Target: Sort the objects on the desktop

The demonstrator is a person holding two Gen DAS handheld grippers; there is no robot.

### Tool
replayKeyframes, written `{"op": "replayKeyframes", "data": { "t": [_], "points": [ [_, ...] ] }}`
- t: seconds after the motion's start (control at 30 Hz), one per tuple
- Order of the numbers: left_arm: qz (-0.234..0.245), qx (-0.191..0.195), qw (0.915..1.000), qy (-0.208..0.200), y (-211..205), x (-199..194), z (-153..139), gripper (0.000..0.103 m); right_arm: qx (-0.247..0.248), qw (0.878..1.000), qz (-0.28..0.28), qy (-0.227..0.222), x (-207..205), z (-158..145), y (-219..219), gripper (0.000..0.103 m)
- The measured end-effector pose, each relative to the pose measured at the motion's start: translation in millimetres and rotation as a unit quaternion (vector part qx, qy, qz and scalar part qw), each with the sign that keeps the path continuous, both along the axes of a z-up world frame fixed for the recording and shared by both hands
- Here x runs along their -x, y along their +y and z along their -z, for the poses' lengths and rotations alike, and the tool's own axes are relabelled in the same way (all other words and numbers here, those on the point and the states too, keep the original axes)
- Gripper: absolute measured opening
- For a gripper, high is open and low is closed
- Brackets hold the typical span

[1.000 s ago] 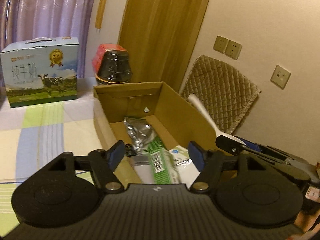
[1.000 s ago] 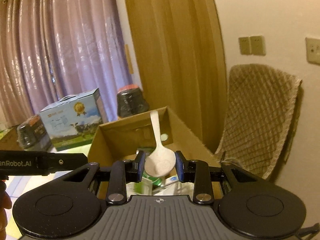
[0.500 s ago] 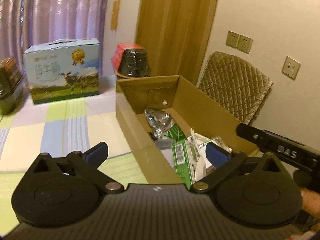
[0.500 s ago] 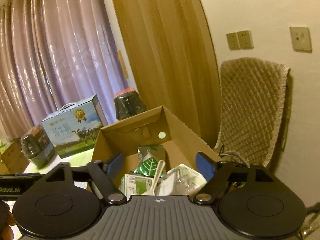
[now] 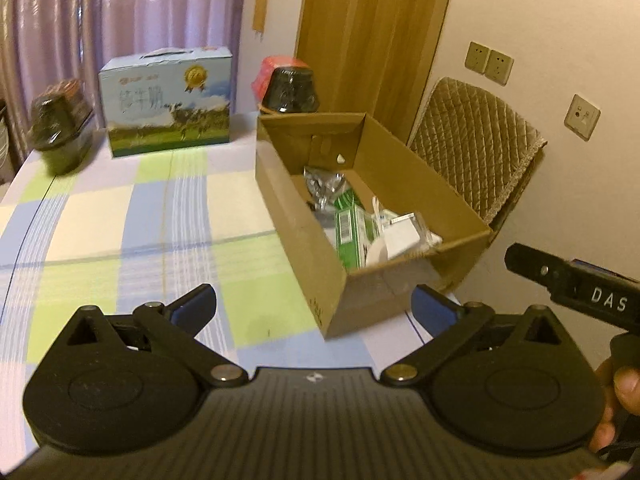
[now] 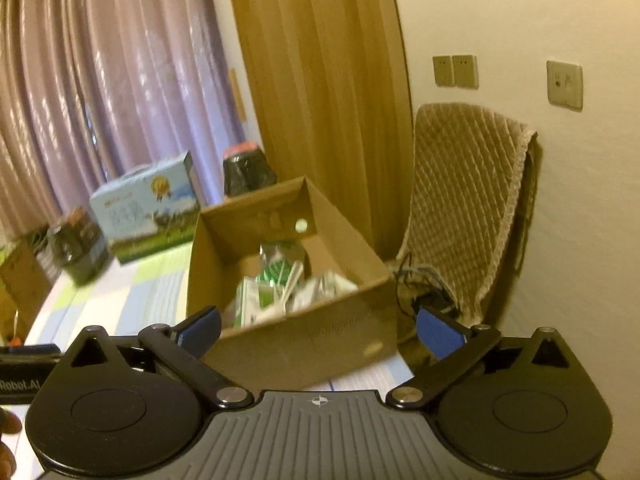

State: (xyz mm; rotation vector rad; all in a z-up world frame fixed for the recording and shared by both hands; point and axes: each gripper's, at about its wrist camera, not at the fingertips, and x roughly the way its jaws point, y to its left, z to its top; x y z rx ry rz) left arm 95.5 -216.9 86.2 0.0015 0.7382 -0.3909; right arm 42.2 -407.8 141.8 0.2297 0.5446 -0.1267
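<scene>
An open cardboard box (image 5: 304, 248) (image 6: 320, 340) stands on the checked tablecloth at the table's right side. Inside lie a silver foil bag (image 5: 324, 186), a green carton (image 5: 352, 232) (image 6: 256, 300), white packets (image 5: 404, 232) and a white spoon (image 6: 290, 286) (image 5: 376, 236). My left gripper (image 5: 314, 306) hangs wide open in front of the box's near corner, empty. My right gripper (image 6: 320, 330) is also wide open and empty, drawn back before the box's near wall. Its body (image 5: 572, 284) shows at the right of the left wrist view.
A blue milk carton case (image 5: 168, 100) (image 6: 146, 208) stands at the table's far side, with a dark jar (image 5: 288, 88) to its right and another (image 5: 60, 124) to its left. A quilted chair back (image 5: 476, 148) (image 6: 464, 200) stands by the wall behind the box. A hand (image 5: 616, 392) shows at right.
My right gripper opened and let the white spoon drop into the box, then pulled back. The left gripper opened wider and backed away from the box.
</scene>
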Motion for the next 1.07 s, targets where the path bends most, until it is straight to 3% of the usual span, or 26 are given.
{"op": "replayKeyframes", "data": {
  "t": [0.53,1.07],
  "points": [
    [-0.027,0.011,0.9994,-0.020,16.7,63.8,-22.6,0.102,0.019,0.999,-0.045,0.016,54.9,-27.8,28.9,0.101],
    [-0.033,0.018,0.9989,-0.029,14.2,69.9,-24.3,0.102,0.025,0.999,-0.042,0.019,62.8,-29.0,29.7,0.101]
  ]
}}
